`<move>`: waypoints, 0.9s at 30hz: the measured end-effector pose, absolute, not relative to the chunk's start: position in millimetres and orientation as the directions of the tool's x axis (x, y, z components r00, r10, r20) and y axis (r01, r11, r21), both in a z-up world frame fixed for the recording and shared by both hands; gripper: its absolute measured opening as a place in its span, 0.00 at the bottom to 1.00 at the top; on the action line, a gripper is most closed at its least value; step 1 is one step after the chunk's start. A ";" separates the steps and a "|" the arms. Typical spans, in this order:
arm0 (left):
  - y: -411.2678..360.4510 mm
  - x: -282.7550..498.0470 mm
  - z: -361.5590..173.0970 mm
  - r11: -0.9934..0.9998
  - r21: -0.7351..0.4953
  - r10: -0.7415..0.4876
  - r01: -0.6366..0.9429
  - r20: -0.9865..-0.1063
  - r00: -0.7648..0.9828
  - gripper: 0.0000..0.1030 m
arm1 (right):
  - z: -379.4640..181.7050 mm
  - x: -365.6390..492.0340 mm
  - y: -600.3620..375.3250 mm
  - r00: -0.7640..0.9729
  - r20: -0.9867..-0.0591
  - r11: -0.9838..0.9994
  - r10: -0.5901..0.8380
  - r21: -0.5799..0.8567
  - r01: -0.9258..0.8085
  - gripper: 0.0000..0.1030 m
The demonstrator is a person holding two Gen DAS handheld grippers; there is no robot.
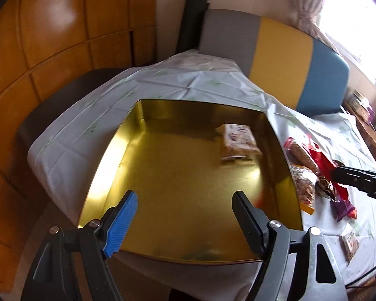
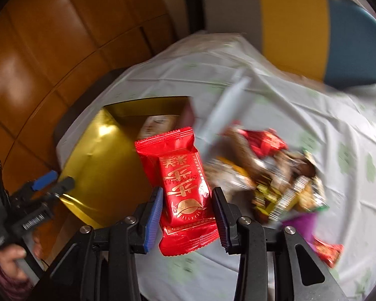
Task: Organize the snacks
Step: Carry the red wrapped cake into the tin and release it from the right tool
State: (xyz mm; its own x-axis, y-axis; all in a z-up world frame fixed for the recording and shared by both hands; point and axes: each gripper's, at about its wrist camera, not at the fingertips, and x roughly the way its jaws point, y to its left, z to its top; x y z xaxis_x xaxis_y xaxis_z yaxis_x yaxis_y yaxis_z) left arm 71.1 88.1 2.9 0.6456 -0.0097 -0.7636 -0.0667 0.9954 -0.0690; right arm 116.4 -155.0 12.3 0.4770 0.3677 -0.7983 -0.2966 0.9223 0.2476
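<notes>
An open gold tin (image 1: 188, 175) lies on the white tablecloth, with one pale snack packet (image 1: 238, 140) inside near its far right wall. My left gripper (image 1: 185, 203) hovers open over the tin's near edge with nothing between its fingers. In the right wrist view my right gripper (image 2: 186, 195) is shut on a red snack packet (image 2: 183, 175) with gold print, lifted above the cloth just right of the gold tin (image 2: 107, 155). The left gripper (image 2: 55, 181) shows at the left of that view. The right gripper (image 1: 338, 173) reaches in from the right in the left wrist view.
A pile of mixed snack packets (image 2: 268, 175) lies on the cloth right of the tin, with stray packets (image 1: 349, 240) nearer me. A grey, yellow and blue chair back (image 1: 283, 57) stands behind the table. Wooden panels (image 1: 50, 37) are at the left. A hand (image 2: 7, 258) holds the left gripper.
</notes>
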 end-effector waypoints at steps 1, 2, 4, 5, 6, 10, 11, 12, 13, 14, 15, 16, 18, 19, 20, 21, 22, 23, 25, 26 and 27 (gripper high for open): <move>92.8 70.3 1.9 0.994 -0.076 -0.007 -0.079 -0.766 0.643 0.77 | 13.1 120.1 -140.2 0.471 -0.803 0.919 0.366 0.233 -0.318 0.39; 98.7 69.5 1.6 0.992 -0.082 -0.001 -0.097 -0.766 0.643 0.77 | 12.3 124.2 -127.2 0.463 -0.809 0.917 0.363 0.221 -0.333 0.39; 105.5 66.8 2.3 0.989 -0.090 0.007 -0.117 -0.761 0.649 0.77 | 9.2 131.7 -98.4 0.442 -0.823 0.909 0.356 0.194 -0.370 0.39; 109.6 65.8 2.9 0.987 -0.095 0.012 -0.129 -0.757 0.653 0.77 | 6.5 133.9 -85.2 0.437 -0.832 0.907 0.343 0.171 -0.386 0.39; 112.7 64.8 3.4 0.985 -0.099 0.017 -0.138 -0.753 0.658 0.77 | 2.0 136.6 -71.8 0.429 -0.842 0.905 0.326 0.147 -0.400 0.39; 122.0 63.6 1.6 0.981 -0.105 0.029 -0.163 -0.751 0.660 0.77 | -18.6 146.6 -33.9 0.403 -0.882 0.897 0.244 0.047 -0.440 0.39; 124.0 63.5 -0.1 0.980 -0.109 0.027 -0.166 -0.753 0.657 0.77 | -23.8 149.5 -26.9 0.399 -0.889 0.895 0.224 0.026 -0.445 0.39; 125.7 63.2 -1.6 0.979 -0.112 0.027 -0.170 -0.756 0.654 0.77 | -29.1 152.3 -22.0 0.388 -0.896 0.892 0.217 0.020 -0.452 0.38; 126.6 62.3 -2.3 0.978 -0.114 0.027 -0.172 -0.757 0.653 0.77 | -33.0 154.5 -19.9 0.377 -0.902 0.889 0.210 0.016 -0.457 0.38; 127.9 62.1 -3.3 0.978 -0.117 0.026 -0.174 -0.757 0.653 0.77 | -37.0 156.0 -16.9 0.372 -0.908 0.888 0.195 0.002 -0.460 0.38; 128.9 62.1 -3.5 0.978 -0.116 0.026 -0.175 -0.758 0.652 0.77 | -40.2 156.8 -14.6 0.368 -0.911 0.885 0.183 -0.011 -0.466 0.38; 129.5 62.2 -3.9 0.978 -0.117 0.026 -0.175 -0.758 0.651 0.77 | -43.8 157.6 -11.5 0.362 -0.916 0.882 0.173 -0.020 -0.471 0.38; 129.5 61.7 -3.9 0.977 -0.120 0.024 -0.175 -0.757 0.653 0.77 | -49.4 157.7 -11.0 0.353 -0.921 0.878 0.163 -0.028 -0.478 0.38; 129.0 62.3 -3.8 0.978 -0.117 0.025 -0.174 -0.758 0.652 0.76 | -51.8 157.1 -9.5 0.353 -0.922 0.876 0.161 -0.031 -0.481 0.38; 129.5 61.8 -3.9 0.978 -0.117 0.026 -0.174 -0.758 0.652 0.77 | -53.9 157.6 -9.2 0.351 -0.923 0.875 0.155 -0.037 -0.484 0.38; 129.3 61.5 -3.7 0.978 -0.117 0.026 -0.174 -0.756 0.654 0.77 | -56.5 156.7 -8.7 0.349 -0.926 0.873 0.145 -0.046 -0.485 0.38; 128.9 61.3 -3.4 0.978 -0.116 0.027 -0.173 -0.754 0.656 0.77 | -58.1 155.1 -9.1 0.350 -0.925 0.873 0.146 -0.046 -0.486 0.39; 128.2 60.9 -3.3 0.979 -0.114 0.027 -0.171 -0.753 0.657 0.77 | -57.6 153.8 -11.2 0.350 -0.923 0.872 0.161 -0.033 -0.488 0.39; 126.9 59.7 -2.4 0.979 -0.114 0.026 -0.166 -0.748 0.663 0.77 | -53.3 151.6 -16.3 0.357 -0.912 0.875 0.202 0.004 -0.485 0.39; 126.0 59.6 -2.1 0.980 -0.113 0.026 -0.165 -0.747 0.665 0.77 | -50.0 150.3 -20.5 0.365 -0.904 0.877 0.224 0.024 -0.480 0.40; 124.6 59.5 -1.9 0.981 -0.112 0.024 -0.161 -0.746 0.665 0.77 | -44.0 148.2 -25.4 0.379 -0.890 0.880 0.254 0.050 -0.473 0.43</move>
State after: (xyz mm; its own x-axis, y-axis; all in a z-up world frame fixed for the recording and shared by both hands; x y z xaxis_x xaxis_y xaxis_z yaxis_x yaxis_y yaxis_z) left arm 59.5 124.6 -1.9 0.6650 0.0239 -0.7464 -0.1609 0.9806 -0.1120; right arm 148.2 -25.4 -44.0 0.3793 0.2543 -0.8896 -0.4728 0.8797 0.0498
